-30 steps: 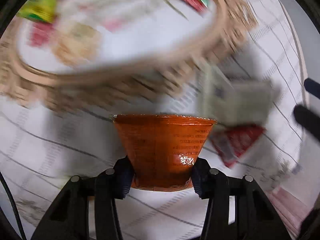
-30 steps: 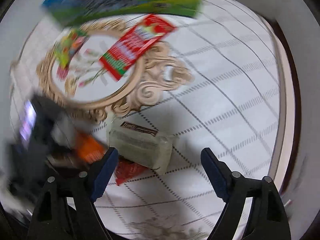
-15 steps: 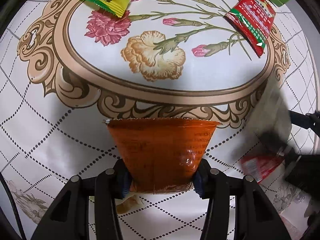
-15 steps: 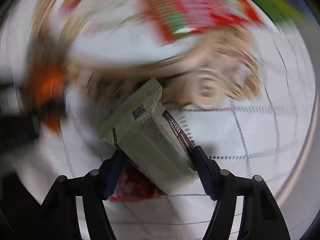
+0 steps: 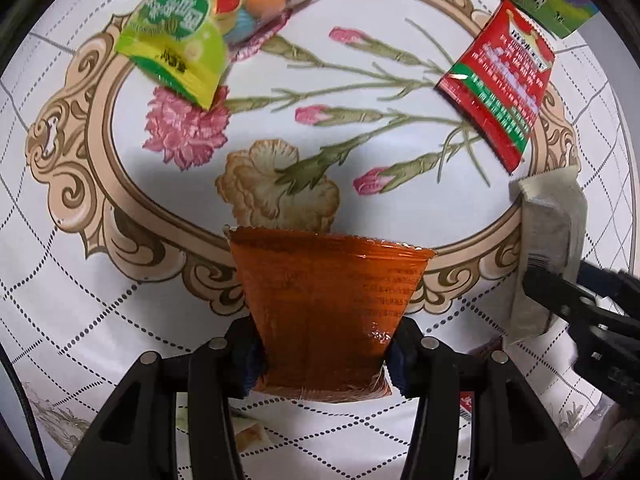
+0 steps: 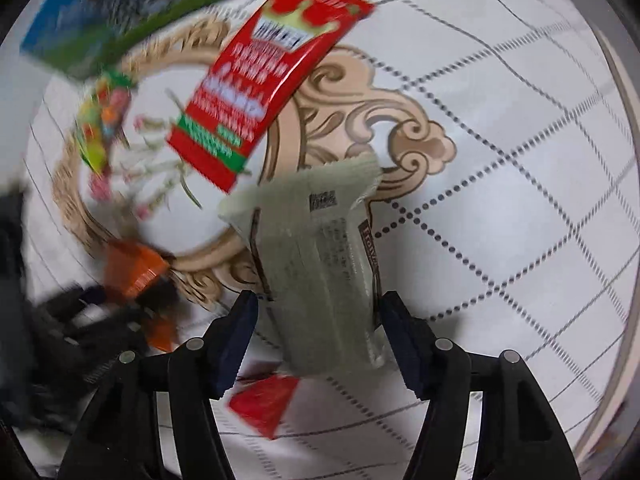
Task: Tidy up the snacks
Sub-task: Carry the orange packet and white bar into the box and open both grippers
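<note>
My left gripper [image 5: 324, 354] has its jaws pinched on the lower edge of an orange snack packet [image 5: 326, 300], which stands up from the jaws, clear of the table [image 5: 60, 280]; gripping the narrow end leaves the wide sealed end free to lead into a placement. My right gripper [image 6: 316, 344] has its jaws pressed on a pale grey-green bar wrapper [image 6: 320, 264], held by its near end and tilted slightly left, so its far end points toward the oval floral panel [image 5: 360, 128] printed on the tablecloth. On that panel already lie a red sachet [image 5: 500, 84] at the right and a green candy bag [image 5: 176, 48] at the far left, which suggests the panel is the collection zone. A small red packet [image 6: 264, 404] lies on the table below the right jaws, apparently awaiting pickup. Judgement: both held packets are in transit toward the panel.
</note>
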